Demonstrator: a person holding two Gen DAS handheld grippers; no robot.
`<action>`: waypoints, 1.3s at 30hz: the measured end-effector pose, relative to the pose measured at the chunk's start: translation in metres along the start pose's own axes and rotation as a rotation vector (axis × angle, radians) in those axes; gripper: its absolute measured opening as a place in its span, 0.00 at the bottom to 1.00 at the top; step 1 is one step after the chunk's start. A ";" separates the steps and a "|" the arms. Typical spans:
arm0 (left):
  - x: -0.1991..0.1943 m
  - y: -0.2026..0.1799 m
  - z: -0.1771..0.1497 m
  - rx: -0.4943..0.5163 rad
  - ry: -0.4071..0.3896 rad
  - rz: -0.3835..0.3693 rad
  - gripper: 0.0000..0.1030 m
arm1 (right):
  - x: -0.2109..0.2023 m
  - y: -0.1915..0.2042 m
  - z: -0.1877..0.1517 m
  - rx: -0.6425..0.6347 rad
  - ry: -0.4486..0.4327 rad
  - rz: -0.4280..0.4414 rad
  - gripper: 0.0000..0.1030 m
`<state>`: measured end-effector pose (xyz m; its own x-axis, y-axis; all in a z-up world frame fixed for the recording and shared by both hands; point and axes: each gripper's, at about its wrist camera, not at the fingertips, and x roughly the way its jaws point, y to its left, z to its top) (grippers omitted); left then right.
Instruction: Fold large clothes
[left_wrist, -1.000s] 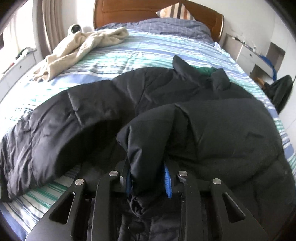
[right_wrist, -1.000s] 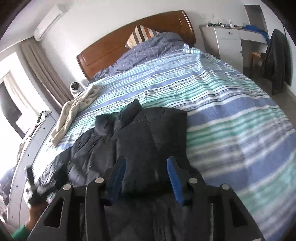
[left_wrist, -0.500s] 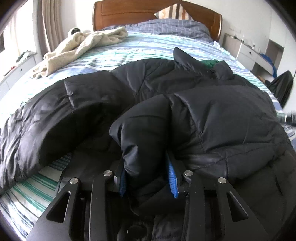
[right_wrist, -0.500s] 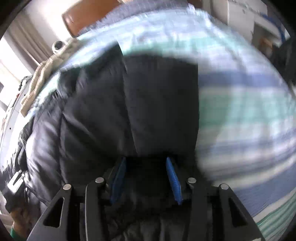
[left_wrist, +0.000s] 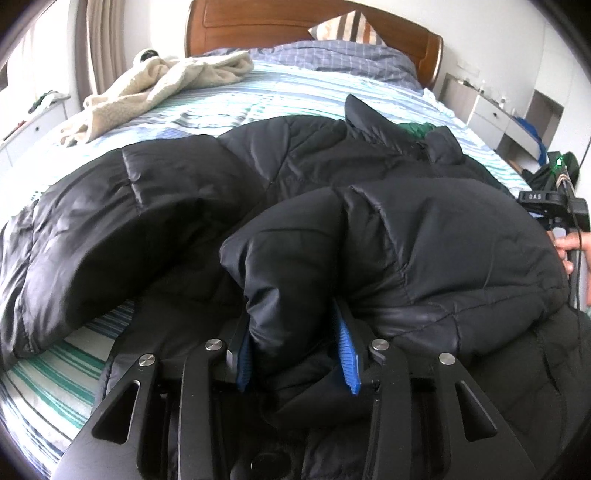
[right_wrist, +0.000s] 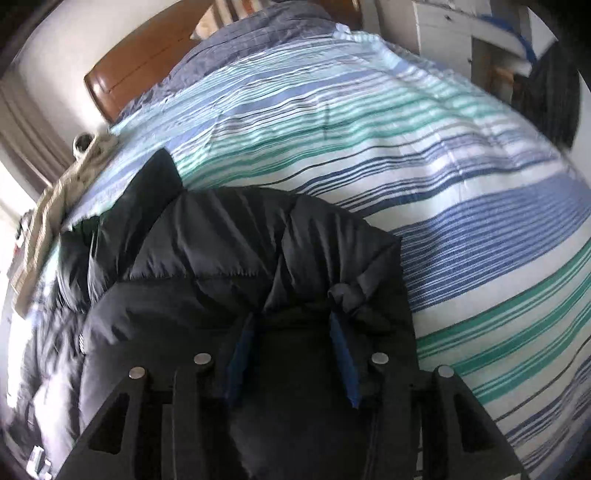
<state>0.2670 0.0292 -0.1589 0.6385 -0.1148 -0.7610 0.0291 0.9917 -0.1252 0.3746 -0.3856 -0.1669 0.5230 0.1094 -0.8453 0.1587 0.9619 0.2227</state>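
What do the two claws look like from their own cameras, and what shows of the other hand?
Both claws, left claw and right claw, have matte black linkage arms with triangular cut-outs, silver round pivot pins and ribbed blue pads. At the left view's right edge, the person's hand sits by a black handle labelled DAS, with a green light and a thin black cable.

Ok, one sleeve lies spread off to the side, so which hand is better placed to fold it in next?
Left, probably. The left gripper, its jaws just opening around the folded sleeve, sits beside the spread sleeve. The right gripper, jaws closing on the jacket, is at its far edge.
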 end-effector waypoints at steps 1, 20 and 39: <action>0.000 0.000 0.000 0.000 0.001 0.000 0.39 | -0.008 0.001 -0.001 -0.009 0.003 -0.001 0.41; -0.004 -0.002 0.005 0.016 0.037 0.019 0.44 | -0.084 0.022 -0.114 -0.031 -0.044 -0.039 0.43; -0.139 0.209 -0.042 -0.478 0.008 0.201 0.92 | -0.253 0.027 -0.287 -0.184 -0.215 0.103 0.67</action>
<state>0.1517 0.2504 -0.1064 0.5891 0.0731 -0.8048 -0.4496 0.8572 -0.2512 0.0063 -0.3148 -0.0867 0.6970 0.1716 -0.6962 -0.0482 0.9800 0.1932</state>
